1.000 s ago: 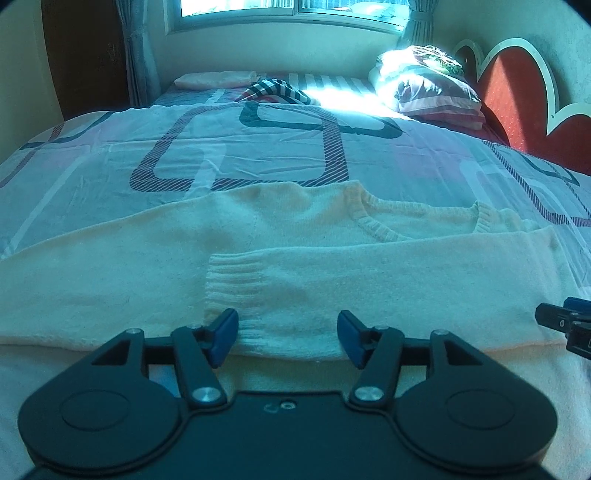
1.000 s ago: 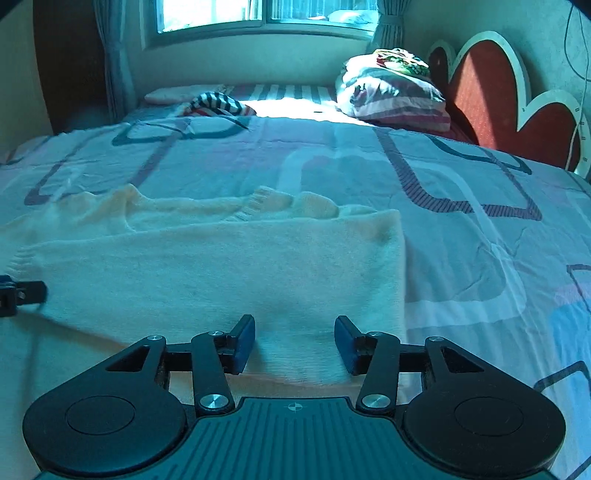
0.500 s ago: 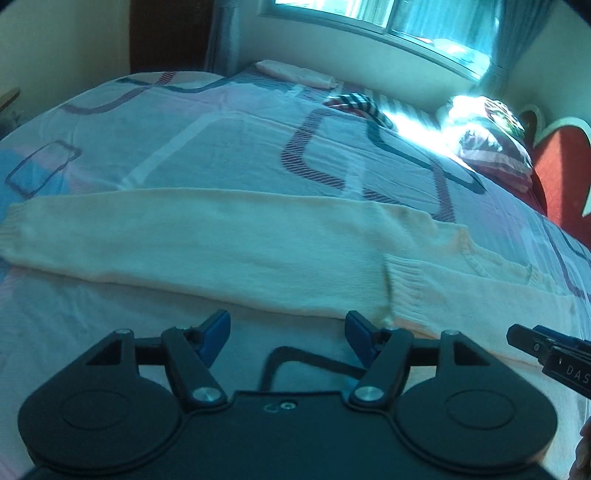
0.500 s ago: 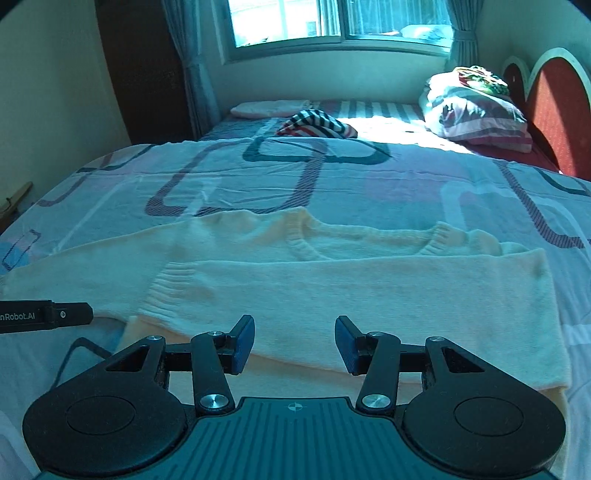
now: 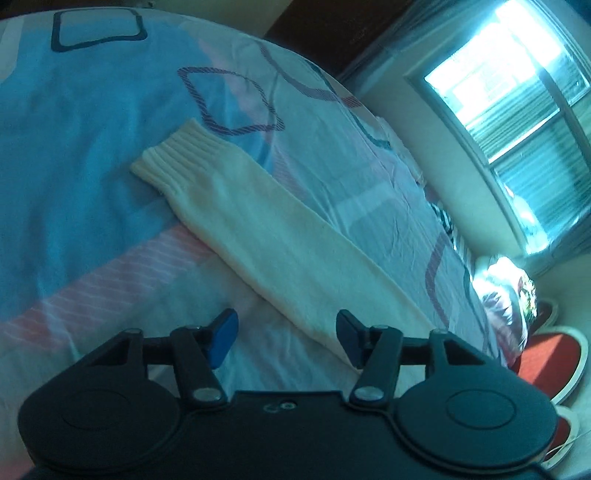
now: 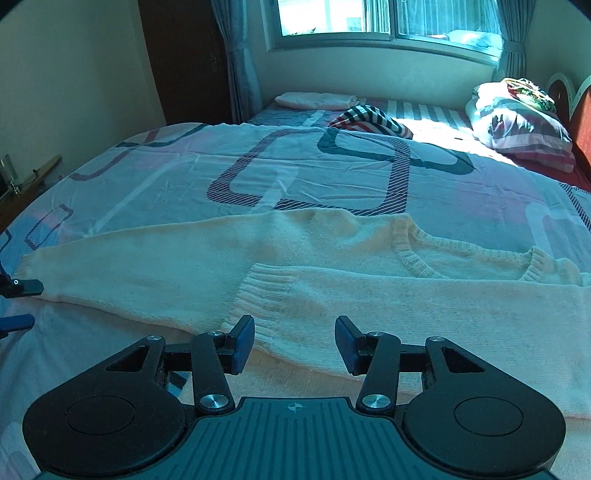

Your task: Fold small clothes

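Since the earlier frames, the left gripper (image 5: 284, 338) has swung leftward along the sweater (image 6: 332, 266) and now faces the outstretched sleeve (image 5: 280, 236), while the right gripper (image 6: 294, 341) has shifted left to sit over the folded sleeve's cuff (image 6: 255, 299). Both grippers have their fingers spread apart and hold nothing. The sweater lies flat on the bed (image 6: 314, 173). Left wrist view: only the outstretched sleeve shows, running diagonally to its ribbed cuff (image 5: 177, 155); the right blue fingertip (image 5: 349, 339) overlaps the sleeve edge, the left one is over bare sheet. Right wrist view: the sweater body and neckline (image 6: 469, 258) show, with one sleeve folded across the chest; the left gripper's finger (image 6: 22, 286) appears at the far-left edge beside the outstretched cuff. A pillow (image 6: 521, 125) and a striped garment (image 6: 369, 120) lie well beyond, near the window (image 6: 388, 22).
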Demonstrator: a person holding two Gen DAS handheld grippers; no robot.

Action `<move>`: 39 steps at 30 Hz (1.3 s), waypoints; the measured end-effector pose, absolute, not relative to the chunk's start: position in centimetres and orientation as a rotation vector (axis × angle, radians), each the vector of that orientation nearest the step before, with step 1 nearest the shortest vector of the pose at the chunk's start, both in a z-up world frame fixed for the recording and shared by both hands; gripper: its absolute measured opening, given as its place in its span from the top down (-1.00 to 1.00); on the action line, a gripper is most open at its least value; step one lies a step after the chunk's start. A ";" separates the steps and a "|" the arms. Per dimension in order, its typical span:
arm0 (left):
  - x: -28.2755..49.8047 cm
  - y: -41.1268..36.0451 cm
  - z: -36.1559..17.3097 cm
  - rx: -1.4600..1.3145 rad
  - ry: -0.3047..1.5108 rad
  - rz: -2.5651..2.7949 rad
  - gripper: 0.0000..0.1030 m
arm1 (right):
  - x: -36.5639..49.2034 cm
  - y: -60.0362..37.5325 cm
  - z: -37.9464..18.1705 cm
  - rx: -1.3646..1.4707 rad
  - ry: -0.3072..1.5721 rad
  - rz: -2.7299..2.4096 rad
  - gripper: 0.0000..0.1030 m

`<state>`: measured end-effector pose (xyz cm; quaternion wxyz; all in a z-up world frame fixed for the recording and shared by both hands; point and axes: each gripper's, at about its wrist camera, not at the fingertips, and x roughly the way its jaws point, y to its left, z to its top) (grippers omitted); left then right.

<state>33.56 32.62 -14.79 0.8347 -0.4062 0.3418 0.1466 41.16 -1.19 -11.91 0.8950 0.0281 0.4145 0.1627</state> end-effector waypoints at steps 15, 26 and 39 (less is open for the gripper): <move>36.5 34.5 -15.0 -0.864 0.608 0.347 0.95 | 42.6 0.0 -14.4 -0.020 0.877 0.291 0.06; 41.7 17.5 -6.2 -0.500 0.607 -0.125 0.96 | 41.0 -6.3 -11.1 0.199 0.833 0.248 0.06; 43.0 -3.9 -14.0 -0.208 0.881 -0.428 0.57 | 35.8 -17.9 -9.9 0.279 0.831 0.098 0.06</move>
